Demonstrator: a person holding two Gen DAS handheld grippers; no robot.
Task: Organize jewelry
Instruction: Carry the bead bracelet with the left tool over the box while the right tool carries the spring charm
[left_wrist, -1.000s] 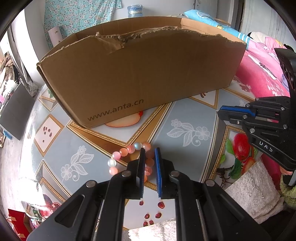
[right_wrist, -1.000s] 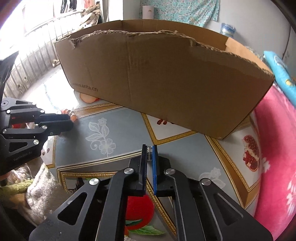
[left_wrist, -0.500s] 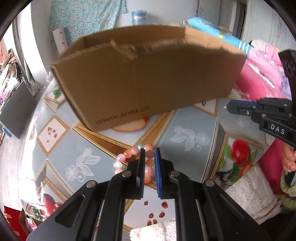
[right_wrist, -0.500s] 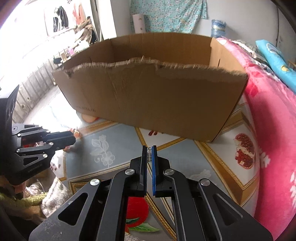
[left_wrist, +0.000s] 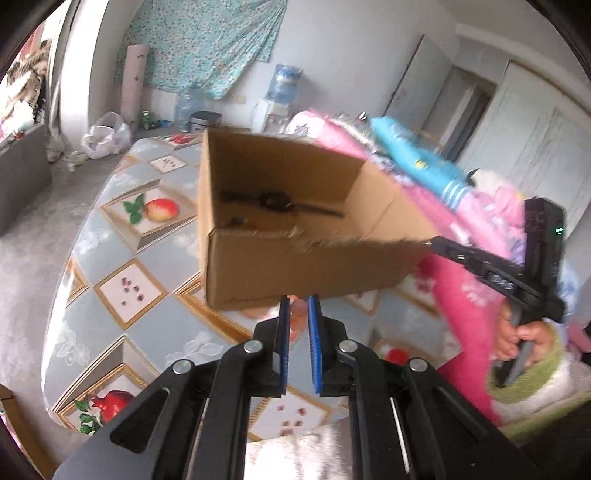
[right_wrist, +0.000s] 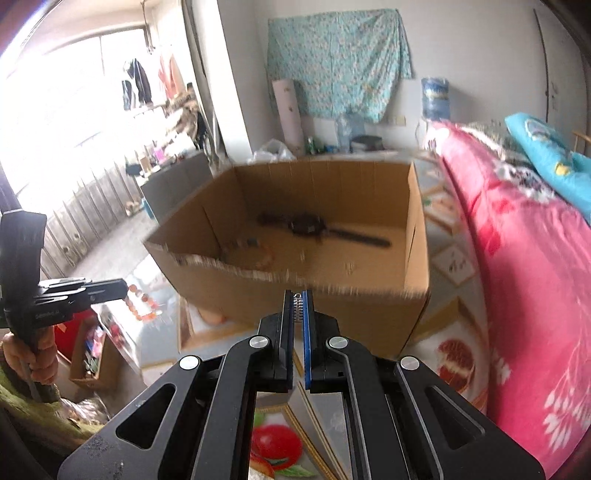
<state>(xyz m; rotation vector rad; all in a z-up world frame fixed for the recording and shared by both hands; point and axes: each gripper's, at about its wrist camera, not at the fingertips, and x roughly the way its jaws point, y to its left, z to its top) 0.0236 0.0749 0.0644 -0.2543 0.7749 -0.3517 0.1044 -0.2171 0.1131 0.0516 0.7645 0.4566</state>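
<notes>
Left gripper (right_wrist: 123, 290) clamps the pink bead bracelet (right_wrist: 138, 306) — it dangles above the table (left_wrist: 110, 295), left of the cardboard box (right_wrist: 295, 295). Right gripper (right_wrist: 297, 299) pinches a small silver chain piece (right_wrist: 296, 306) just before the box's torn front rim — watch (right_wrist: 310, 227) lies inside.

Pink-orange bead bracelet (right_wrist: 142, 303) dangling beside open cardboard box (right_wrist: 332, 306), perhaps a watch (right_wrist: 308, 226) inside.

Left claw (left_wrist: 296, 308) nearly closed, right claw (right_wrist: 297, 301) nearly closed, both raised
</notes>
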